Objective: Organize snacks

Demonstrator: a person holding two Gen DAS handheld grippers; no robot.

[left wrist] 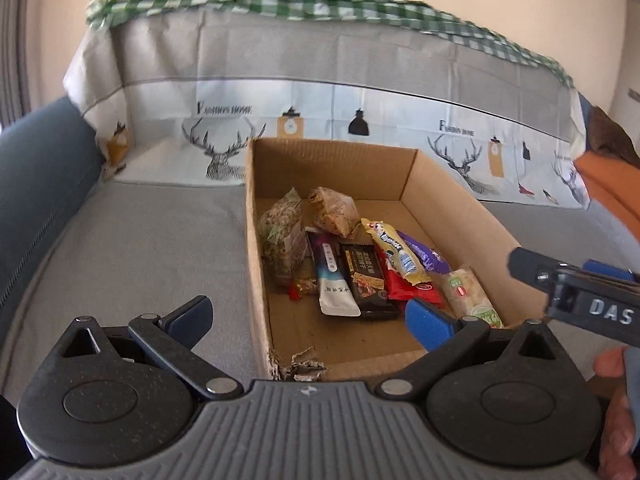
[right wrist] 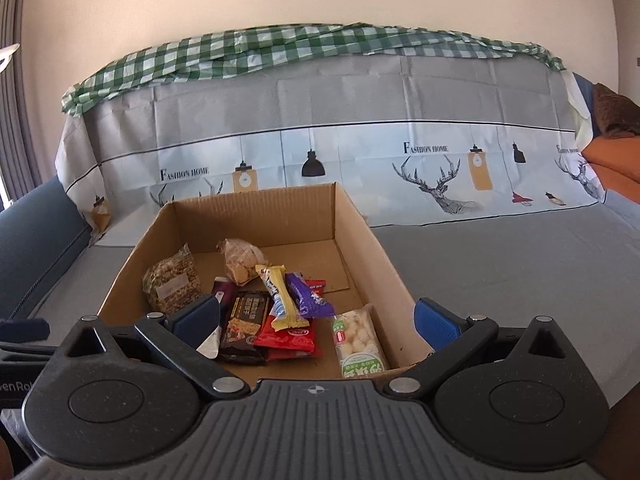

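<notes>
While both claws hang spread and empty, left claw [left wrist: 308, 316], right claw [right wrist: 316, 320], snack-filled cardboard box [right wrist: 360, 216] between, deer-print cloth [right wrist: 400, 112] behind

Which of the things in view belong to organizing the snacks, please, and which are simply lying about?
For the job:
cardboard box
black bar
yellow bar
purple bar
red packet
green-labelled clear pack
two clear bags of snacks

Just lying about:
deer-print cover
green checked cloth
orange cushion

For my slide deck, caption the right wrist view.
Open right gripper poised over a cardboard box of assorted snacks on a grey-covered sofa.
</notes>
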